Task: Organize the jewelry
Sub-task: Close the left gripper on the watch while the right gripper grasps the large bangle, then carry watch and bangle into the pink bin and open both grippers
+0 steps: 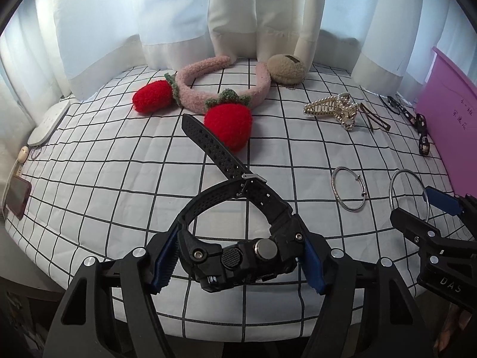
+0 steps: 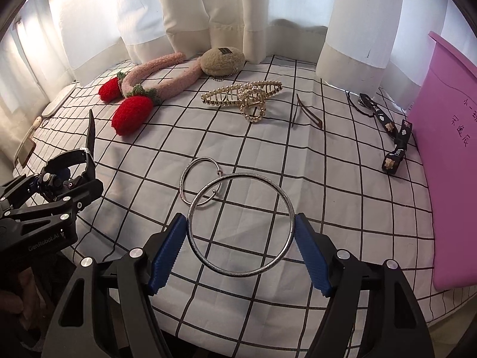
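Step in hand, as judged: mid-sort, both grippers loaded, neither item yet placed.

Left gripper (image 1: pixel 238 264): jaws at medium spread, clamped on the case of a black watch (image 1: pixel 244 256). Blue pads pressed on either side of the case; strap looped ahead of the jaws, loose tail pointing forward and left over the checked bedcover (image 1: pixel 119 185). Watch apparently lifted clear, though contact with the cover not confirmable.

Ahead of the left jaws: strawberry headband (image 1: pixel 220 95), with a beige fuzzy item (image 1: pixel 286 68) touching its right end. Ahead and right: pearl hair claw (image 1: pixel 331 107), thin hairpin (image 1: pixel 375 119) just beside it. Small bangle (image 1: pixel 350 192) lying flat, right of the left jaws.

Right gripper (image 2: pixel 240 250): jaws wide, pads bearing on opposite sides of a large silver bangle (image 2: pixel 240 223), held across its full diameter. The small bangle sits just ahead and left of these jaws, overlapped in view by the held one; touching or not, cannot tell. Far right of the jaws: black printed band (image 2: pixel 393 137), then a pink board (image 2: pixel 441 161) standing at the cover's edge.

Next move, as judged: no tray or box in view, so destination unclear; likely grouping like with like. Large bangle suited to set-down beside the small one, needing only a short forward reach and a slow release to stop it rolling. Watch to be laid flat, well apart from the headband, strap kept off neighbouring pieces.
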Demonstrator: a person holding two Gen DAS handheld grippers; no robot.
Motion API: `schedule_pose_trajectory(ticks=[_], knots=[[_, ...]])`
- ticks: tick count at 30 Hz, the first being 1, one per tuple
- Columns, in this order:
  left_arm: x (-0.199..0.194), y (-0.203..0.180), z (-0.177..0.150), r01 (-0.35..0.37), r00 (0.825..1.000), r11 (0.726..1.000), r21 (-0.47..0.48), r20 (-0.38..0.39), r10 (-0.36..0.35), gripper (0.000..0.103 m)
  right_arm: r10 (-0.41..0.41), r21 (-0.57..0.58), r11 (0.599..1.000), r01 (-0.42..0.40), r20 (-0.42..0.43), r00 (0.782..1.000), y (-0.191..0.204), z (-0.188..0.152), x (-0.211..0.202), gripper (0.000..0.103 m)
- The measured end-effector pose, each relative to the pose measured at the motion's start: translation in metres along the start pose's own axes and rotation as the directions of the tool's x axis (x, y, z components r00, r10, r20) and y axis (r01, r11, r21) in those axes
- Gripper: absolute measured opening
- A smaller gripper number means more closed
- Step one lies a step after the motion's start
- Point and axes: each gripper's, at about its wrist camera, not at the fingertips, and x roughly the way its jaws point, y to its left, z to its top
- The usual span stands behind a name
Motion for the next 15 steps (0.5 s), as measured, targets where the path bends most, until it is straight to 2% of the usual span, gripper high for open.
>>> schedule_pose_trajectory(ticks=[8,15], knots=[[-0.036,-0.024,0.034,0.03,0.993,0.998,0.048,0.11,-0.035,0.067,-0.028,0.027,0.999,0.026,0.109,0.994,-0.018,0.029,-0.047,0.071],[-0.069,-0.065,0.067,0.083,0.971,0.989,0.124,0.212,-0.108,0.067,-0.099,0.077,0.994,0.084,0.217,0.971,-0.051,0.046,-0.102,0.071]])
